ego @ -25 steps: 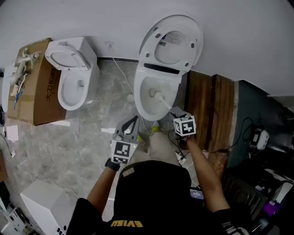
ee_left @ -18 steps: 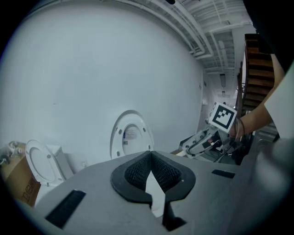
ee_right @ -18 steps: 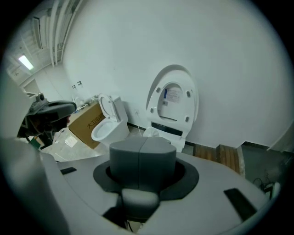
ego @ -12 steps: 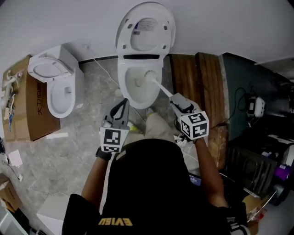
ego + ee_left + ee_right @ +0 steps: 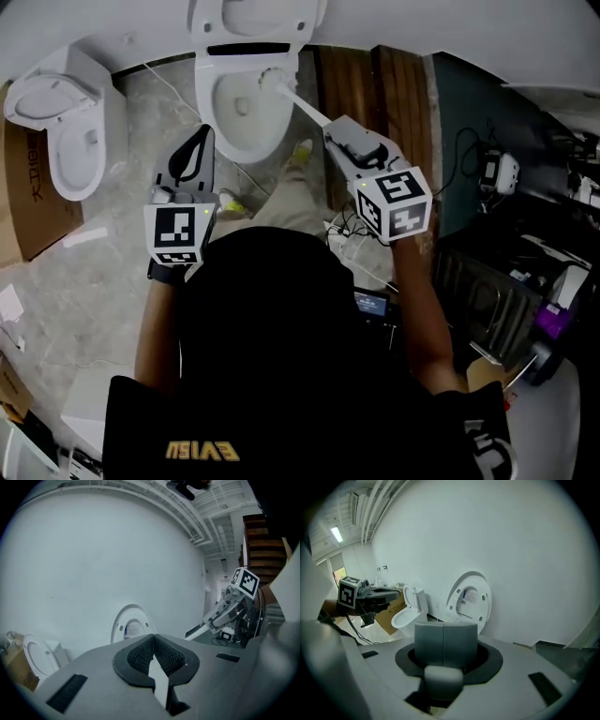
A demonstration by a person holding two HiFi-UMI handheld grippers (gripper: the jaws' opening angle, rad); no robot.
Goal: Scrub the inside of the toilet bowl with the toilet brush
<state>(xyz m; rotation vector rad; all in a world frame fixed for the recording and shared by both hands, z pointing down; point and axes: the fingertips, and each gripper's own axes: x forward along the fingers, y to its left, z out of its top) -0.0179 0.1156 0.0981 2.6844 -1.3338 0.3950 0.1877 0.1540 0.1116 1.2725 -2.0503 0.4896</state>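
The white toilet bowl (image 5: pixel 234 117) stands at the top of the head view with its lid (image 5: pixel 253 17) up. The brush head (image 5: pixel 272 80) sits against the bowl's back right rim. Its white handle (image 5: pixel 305 105) slants down to my right gripper (image 5: pixel 335 129), which is shut on it. In the right gripper view the grey handle end (image 5: pixel 444 644) sits between the jaws of the right gripper (image 5: pixel 444 637), with the lid (image 5: pixel 469 602) beyond. My left gripper (image 5: pixel 201 134) hovers left of the bowl, holding nothing. Its pads (image 5: pixel 140 653) meet at the tip of the left gripper (image 5: pixel 153 637).
A second white toilet (image 5: pixel 61 122) stands to the left beside a cardboard box (image 5: pixel 17 197). Brown wooden boards (image 5: pixel 370 84) lie right of the bowl. Cables (image 5: pixel 342 230) and dark equipment (image 5: pixel 497 272) crowd the right side. A white wall (image 5: pixel 93 564) rises behind.
The brush head has moved from the middle of the bowl toward its back right rim. Both grippers sit higher and farther apart in the head view, which has itself shifted.
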